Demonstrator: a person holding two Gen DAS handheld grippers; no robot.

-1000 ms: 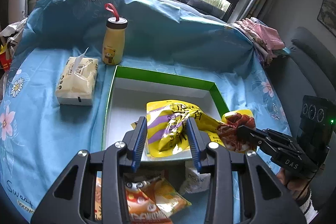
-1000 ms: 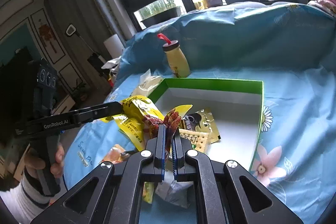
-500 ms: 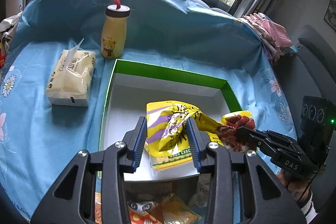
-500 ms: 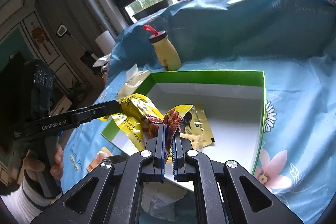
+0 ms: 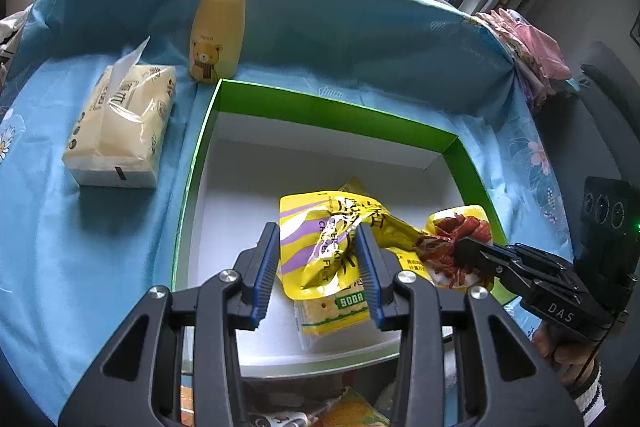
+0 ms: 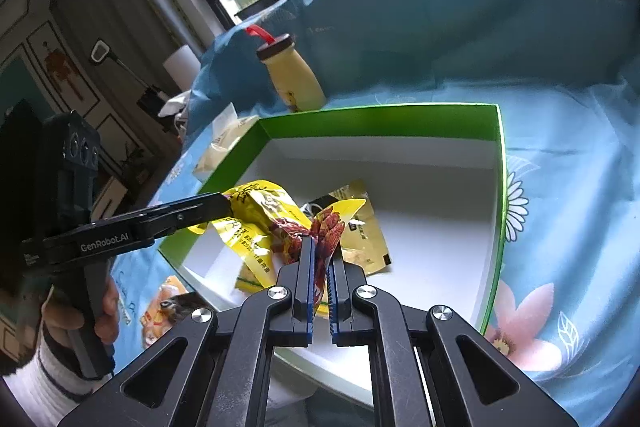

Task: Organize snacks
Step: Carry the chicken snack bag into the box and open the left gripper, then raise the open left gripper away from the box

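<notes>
A yellow and purple snack bag [image 5: 326, 239] hangs between the pads of my left gripper [image 5: 318, 247], which is shut on it over the green-walled white box [image 5: 332, 109]. My right gripper [image 6: 320, 247] is shut on the other end of the same bag, the yellow end with the red printed picture [image 6: 326, 227]; that end also shows in the left wrist view [image 5: 456, 231]. Both hold the bag [image 6: 260, 211] just above the box floor. A soda cracker packet [image 5: 336, 311] and a gold-brown packet [image 6: 360, 227] lie in the box under it.
A yellow bear bottle [image 5: 218, 31] with a red strap and a tissue pack [image 5: 120, 127] stand left of the box on the blue flowered cloth [image 5: 80, 247]. More snack packets [image 6: 168, 303] lie on the cloth before the box's near edge. Pink cloth [image 5: 532, 47] lies at far right.
Both grippers have moved forward together with the yellow bag, from the box's near edge to over its floor. The loose packets in front have slipped below the view.
</notes>
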